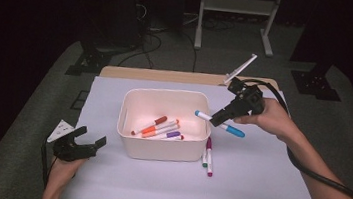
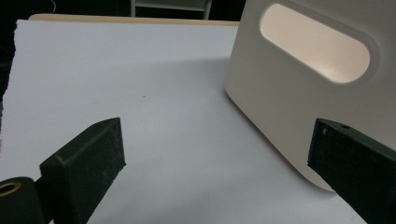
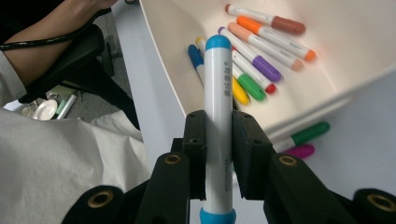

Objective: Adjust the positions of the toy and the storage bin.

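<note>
Holding blue-capped marker [image 3: 218,116] mid-barrel in my right gripper [image 1: 219,117], jaws clamped, above right rim of white bin [image 1: 167,94]. Judge it light, rigid, slick plastic; centre grip best. Left gripper [image 1: 86,142] jaws wide, empty, beside bin on desk [image 1: 255,184].

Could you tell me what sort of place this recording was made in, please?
Probably a lab or studio set up for recording. A small table under a white sheet stands on grey carpet, dark curtains hang all round, and cables and stand feet lie on the floor behind it.
</note>
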Available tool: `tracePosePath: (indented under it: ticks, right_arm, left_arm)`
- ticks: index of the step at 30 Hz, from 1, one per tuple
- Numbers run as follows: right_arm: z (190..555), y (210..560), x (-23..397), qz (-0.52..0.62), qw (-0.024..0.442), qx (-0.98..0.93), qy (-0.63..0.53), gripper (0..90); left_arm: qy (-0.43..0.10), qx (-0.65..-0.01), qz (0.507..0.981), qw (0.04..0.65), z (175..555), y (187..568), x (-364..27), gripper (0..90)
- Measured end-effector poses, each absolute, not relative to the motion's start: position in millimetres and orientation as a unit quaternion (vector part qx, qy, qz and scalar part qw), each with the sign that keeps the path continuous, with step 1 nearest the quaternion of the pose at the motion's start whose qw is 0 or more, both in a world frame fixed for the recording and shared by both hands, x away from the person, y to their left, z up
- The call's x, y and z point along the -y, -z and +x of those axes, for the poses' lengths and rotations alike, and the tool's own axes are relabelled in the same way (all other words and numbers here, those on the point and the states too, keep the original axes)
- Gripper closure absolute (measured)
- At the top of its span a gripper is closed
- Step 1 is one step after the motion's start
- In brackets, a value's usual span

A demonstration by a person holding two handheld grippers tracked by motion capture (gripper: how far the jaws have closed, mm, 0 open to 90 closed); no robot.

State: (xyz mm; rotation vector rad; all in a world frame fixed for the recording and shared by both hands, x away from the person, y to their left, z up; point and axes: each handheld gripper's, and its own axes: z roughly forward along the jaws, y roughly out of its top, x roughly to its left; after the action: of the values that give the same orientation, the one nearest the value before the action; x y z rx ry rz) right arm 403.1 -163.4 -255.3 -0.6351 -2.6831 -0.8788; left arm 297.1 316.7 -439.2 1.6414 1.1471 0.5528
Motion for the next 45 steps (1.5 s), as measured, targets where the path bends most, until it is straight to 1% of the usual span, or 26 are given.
tracePosePath:
  ticks: [11, 19, 30, 45]
  right_arm:
    - [410.7, 257.0, 111.1, -0.176, 0.135, 0.932, 0.287, 75.3]
    - [415.6, 257.3, 80.4, -0.156, 0.139, 0.94, 0.271, 75.3]
    - [419.4, 266.8, 49.6, -0.139, 0.147, 0.946, 0.254, 75.3]
    - [421.2, 285.9, 24.0, -0.119, 0.164, 0.95, 0.239, 75.3]
  left_arm:
    - [-0.229, -0.476, 0.679, 0.51, 296.1, 439.1, -317.9, 2.5]
    - [-0.229, -0.476, 0.679, 0.51, 295.7, 438.9, -319.1, 2.5]
    - [-0.23, -0.476, 0.678, 0.51, 295.2, 438.7, -320.0, 2.5]
    - [-0.232, -0.476, 0.677, 0.511, 295.1, 438.7, -320.7, 2.5]
